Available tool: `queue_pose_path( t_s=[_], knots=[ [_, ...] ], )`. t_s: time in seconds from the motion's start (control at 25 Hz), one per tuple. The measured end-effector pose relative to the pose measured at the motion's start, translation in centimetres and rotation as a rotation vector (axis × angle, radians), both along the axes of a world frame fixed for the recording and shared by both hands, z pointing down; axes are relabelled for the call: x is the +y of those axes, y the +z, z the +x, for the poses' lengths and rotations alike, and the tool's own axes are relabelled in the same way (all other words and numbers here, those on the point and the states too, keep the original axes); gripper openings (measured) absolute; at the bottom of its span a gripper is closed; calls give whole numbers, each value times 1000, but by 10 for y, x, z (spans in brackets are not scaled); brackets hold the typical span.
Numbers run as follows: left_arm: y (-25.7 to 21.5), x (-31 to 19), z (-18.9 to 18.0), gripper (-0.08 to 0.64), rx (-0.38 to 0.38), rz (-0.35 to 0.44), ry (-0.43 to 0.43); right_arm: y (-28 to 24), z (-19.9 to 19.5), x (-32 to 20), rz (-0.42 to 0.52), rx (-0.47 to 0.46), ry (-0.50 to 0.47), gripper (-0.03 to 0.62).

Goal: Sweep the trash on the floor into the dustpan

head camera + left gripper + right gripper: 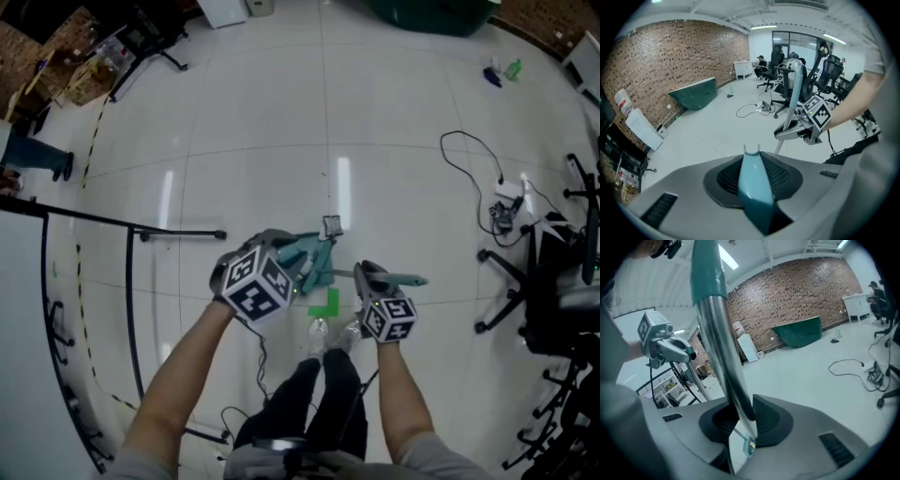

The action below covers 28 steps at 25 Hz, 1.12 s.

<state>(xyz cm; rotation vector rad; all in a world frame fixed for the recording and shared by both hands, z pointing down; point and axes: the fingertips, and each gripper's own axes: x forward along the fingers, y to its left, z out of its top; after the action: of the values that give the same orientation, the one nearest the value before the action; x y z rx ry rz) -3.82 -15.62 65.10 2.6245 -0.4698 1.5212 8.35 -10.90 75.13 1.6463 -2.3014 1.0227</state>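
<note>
**Broom and dustpan held over a white office floor**

A glossy white tiled floor point(234, 122) is seen from above. The left gripper point(279, 251) is clamped on the teal dustpan handle point(752, 180), so the dustpan point(314, 262) sits low ahead of the feet. The right gripper point(368, 275) is closed on the broom's metal pole point(723, 343), angled for sweeping. A small dark piece point(332, 225), possibly trash, lies just beyond the dustpan

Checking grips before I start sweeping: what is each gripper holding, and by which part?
The left gripper is shut on the dustpan, by its teal handle. The right gripper is shut on the broom, on the bare metal shaft rather than the teal grip.
</note>
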Motion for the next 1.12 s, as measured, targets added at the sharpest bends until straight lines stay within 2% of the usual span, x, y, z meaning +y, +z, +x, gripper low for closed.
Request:
queue_pose_path(
  t_s=[0.12,0.28,0.48,0.72,0.88,1.04,1.12],
  knots=[
    [1,0,-5,109,2,4,0,-10,-21,0,11,-35,-33,69],
    [1,2,-19,110,5,-13,-22,-37,-25,-7,45,7,-78,69],
    [2,0,-47,110,58,-56,-158,-76,-7,-39,94,70,-130,66],
    [4,-12,-74,107,38,-76,-304,-111,23,-89,166,179,-173,66],
    [3,-29,-79,107,44,-77,-401,-94,36,-132,189,266,-244,66],
    [10,-43,-67,107,38,-68,-402,-60,44,-164,172,322,-295,66],
    [9,-50,-65,107,31,-55,-406,-40,32,-165,152,342,-371,66]
  ],
)
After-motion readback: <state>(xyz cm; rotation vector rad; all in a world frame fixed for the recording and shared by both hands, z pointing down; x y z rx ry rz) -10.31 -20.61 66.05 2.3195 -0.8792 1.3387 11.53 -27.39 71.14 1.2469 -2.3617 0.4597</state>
